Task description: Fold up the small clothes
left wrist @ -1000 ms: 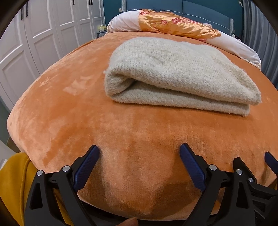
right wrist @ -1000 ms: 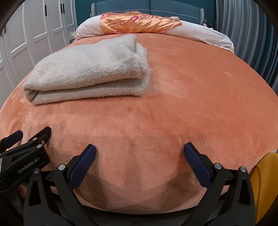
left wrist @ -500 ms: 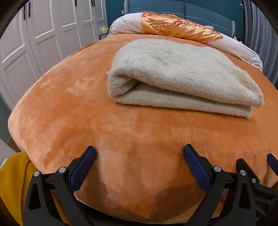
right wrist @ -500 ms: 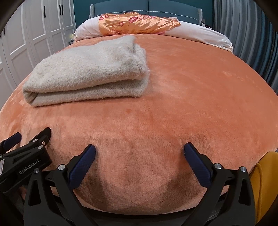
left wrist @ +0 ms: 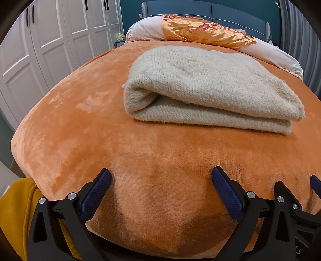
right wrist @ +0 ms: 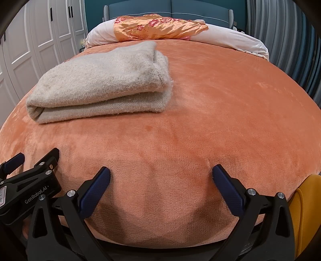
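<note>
A cream knitted garment (left wrist: 208, 88) lies folded into a thick rectangle on the orange plush bedspread (left wrist: 100, 128). In the right wrist view the same garment (right wrist: 104, 82) sits at the upper left. My left gripper (left wrist: 161, 174) hovers over the near edge of the bed, well short of the garment, jaws wide open with only bedspread between the blue pads (left wrist: 96, 192). My right gripper (right wrist: 161, 172) stands open the same way beside it, nothing held. The left gripper's body (right wrist: 30, 180) shows at the lower left of the right wrist view.
A white pillow with an orange floral cover (left wrist: 206, 30) lies at the bed's head against a blue headboard (right wrist: 170, 10). White wardrobe doors (left wrist: 40, 50) line the left side. A grey curtain (right wrist: 291, 40) hangs at the right. A yellow sleeve (left wrist: 18, 210) shows near the bed's edge.
The left gripper's jaws have spread slightly wider, and its view has crept a touch closer to the folded garment. The right gripper and the garment have stayed put.
</note>
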The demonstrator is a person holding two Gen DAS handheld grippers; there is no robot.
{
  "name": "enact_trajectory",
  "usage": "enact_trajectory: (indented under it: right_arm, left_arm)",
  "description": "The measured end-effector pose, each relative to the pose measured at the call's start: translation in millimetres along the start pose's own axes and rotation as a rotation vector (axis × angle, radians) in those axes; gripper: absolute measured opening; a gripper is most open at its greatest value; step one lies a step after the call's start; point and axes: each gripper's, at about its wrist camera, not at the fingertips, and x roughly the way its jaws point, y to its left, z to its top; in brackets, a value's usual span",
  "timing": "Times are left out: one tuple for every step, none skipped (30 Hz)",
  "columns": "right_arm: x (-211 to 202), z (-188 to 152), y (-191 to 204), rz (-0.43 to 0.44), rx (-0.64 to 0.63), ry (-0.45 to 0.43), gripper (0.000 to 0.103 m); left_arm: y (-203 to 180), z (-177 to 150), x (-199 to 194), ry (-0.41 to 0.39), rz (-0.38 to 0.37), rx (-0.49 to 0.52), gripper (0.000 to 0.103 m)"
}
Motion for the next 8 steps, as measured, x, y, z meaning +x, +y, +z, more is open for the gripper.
enact_trajectory:
  right_arm:
    - [-0.2, 0.0, 0.5, 0.001, 0.000, 0.000, 0.098]
    - [0.0, 0.0, -0.1, 0.000, 0.000, 0.000, 0.098]
    - [-0.4, 0.0, 1.2, 0.001, 0.000, 0.000, 0.098]
    - [0.0, 0.0, -0.1, 0.000, 0.000, 0.000, 0.098]
    - [0.0, 0.0, -0.2, 0.000, 0.000, 0.000, 0.098]
    - [0.1, 0.0, -0.2, 0.000, 0.000, 0.000, 0.098]
    - [-0.1, -0.1, 0.4, 0.000, 0.000, 0.000, 0.098]
    - [0.1, -0.1, -0.1, 0.000, 0.000, 0.000, 0.098]
  left_arm:
    - [0.4, 0.1, 0.3, 0.001, -0.001, -0.001, 0.098]
    - [0.5, -0.1, 0.1, 0.000, 0.000, -0.002, 0.098]
    - [-0.5, -0.6, -0.7, -0.002, 0.001, -0.002, 0.098]
    - [-0.8, -0.9, -1.0, -0.003, 0.002, -0.002, 0.098]
    - [-0.2, -0.7, -0.5, -0.002, 0.001, 0.000, 0.098]
    - [-0.4, -1.0, -0.8, -0.002, 0.001, 0.000, 0.098]
    - [0.7, -0.4, -0.8, -0.003, 0.001, 0.000, 0.098]
    - [0.7, -0.7, -1.2, -0.003, 0.002, 0.000, 0.098]
